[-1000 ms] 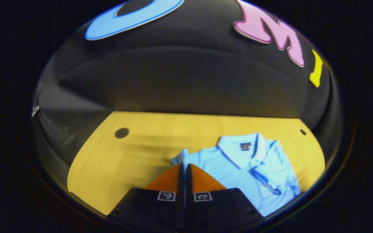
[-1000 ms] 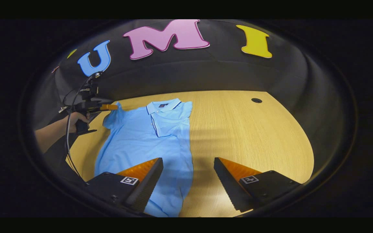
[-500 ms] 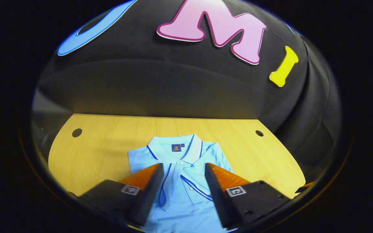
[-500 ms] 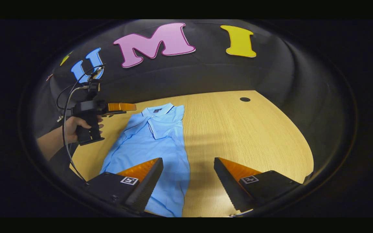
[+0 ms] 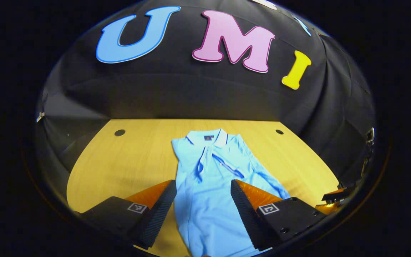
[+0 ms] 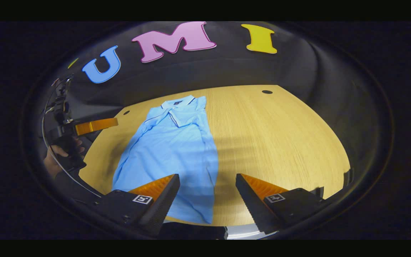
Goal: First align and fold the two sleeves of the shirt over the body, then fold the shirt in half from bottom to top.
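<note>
A light blue polo shirt (image 5: 209, 185) lies flat on the wooden table (image 5: 127, 160), collar toward the booth's black wall and hem toward the near edge. Both sleeves are folded in over the body, so the shirt reads as a long narrow strip; the right gripper view shows its hem (image 6: 191, 214) stopping just short of the table's near edge.

In the left gripper view, the left gripper (image 5: 202, 203) hangs over the lower half of the shirt with its fingers (image 5: 157, 210) spread apart and nothing between them but the cloth below. The shirt's body runs up through the gap, the collar (image 5: 207, 137) well beyond the fingertips. No finger is seen pressing on the fabric.

In the right gripper view, the right gripper (image 6: 207, 200) is also released, fingers wide apart. Its left finger (image 6: 161, 200) overlaps the shirt's lower part in the picture, while its other finger (image 6: 252, 200) sits over bare wood beside the shirt's right edge. Whether either tip touches the cloth cannot be told.

That same view shows the left gripper (image 6: 96, 125) off to the shirt's left, raised above the table edge and held by a hand (image 6: 57, 153).
</note>
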`<state>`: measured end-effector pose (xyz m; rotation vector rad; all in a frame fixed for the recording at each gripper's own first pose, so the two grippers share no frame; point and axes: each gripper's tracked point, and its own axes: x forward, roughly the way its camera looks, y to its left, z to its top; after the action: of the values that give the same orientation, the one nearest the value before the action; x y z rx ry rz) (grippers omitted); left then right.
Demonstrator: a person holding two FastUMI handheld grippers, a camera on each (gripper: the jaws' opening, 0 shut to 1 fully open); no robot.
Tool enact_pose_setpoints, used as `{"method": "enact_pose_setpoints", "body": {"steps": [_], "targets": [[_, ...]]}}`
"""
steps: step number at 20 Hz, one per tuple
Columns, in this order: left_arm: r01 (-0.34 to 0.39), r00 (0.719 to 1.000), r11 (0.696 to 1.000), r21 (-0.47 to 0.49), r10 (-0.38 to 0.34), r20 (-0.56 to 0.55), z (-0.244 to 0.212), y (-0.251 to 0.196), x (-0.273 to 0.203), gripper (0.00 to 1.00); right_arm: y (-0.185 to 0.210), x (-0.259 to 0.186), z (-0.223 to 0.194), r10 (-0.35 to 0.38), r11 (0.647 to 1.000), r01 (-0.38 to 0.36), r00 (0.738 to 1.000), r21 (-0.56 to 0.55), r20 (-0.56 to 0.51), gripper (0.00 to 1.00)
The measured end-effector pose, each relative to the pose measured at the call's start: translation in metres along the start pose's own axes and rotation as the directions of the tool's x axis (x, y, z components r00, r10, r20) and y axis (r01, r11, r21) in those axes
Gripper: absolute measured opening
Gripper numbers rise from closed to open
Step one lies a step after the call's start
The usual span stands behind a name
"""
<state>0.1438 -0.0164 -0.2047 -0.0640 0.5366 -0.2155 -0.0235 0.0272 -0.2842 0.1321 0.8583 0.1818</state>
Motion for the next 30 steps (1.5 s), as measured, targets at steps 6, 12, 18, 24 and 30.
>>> {"method": "enact_pose_setpoints", "body": {"steps": [6,12,18,24,30], "targets": [[-0.025,0.993,0.999,0.026,0.028,-0.112,-0.105,-0.005,-0.078,0.97,0.02,-0.01,-0.064,0.008,1.0,-0.011,0.996,-0.029,-0.089,0.98],[-0.025,0.973,0.996,0.089,0.044,-0.225,-0.188,-0.013,-0.092,0.97,0.013,0.002,-0.1,-0.037,0.998,0.03,0.99,-0.054,-0.136,0.98],[-0.047,0.949,0.995,0.084,0.071,-0.307,-0.225,-0.014,-0.092,0.92,0.01,0.011,-0.105,-0.069,0.993,0.055,0.989,-0.109,-0.132,0.98],[-0.042,0.95,0.995,0.091,0.068,-0.304,-0.228,-0.022,-0.085,0.85,0.013,0.013,-0.108,-0.092,0.981,0.064,0.984,-0.181,-0.152,0.9],[-0.031,0.939,0.997,0.066,0.052,-0.34,-0.225,-0.039,-0.08,0.31,0.014,0.014,-0.105,-0.072,0.987,0.04,0.977,-0.159,-0.201,0.46]]}}
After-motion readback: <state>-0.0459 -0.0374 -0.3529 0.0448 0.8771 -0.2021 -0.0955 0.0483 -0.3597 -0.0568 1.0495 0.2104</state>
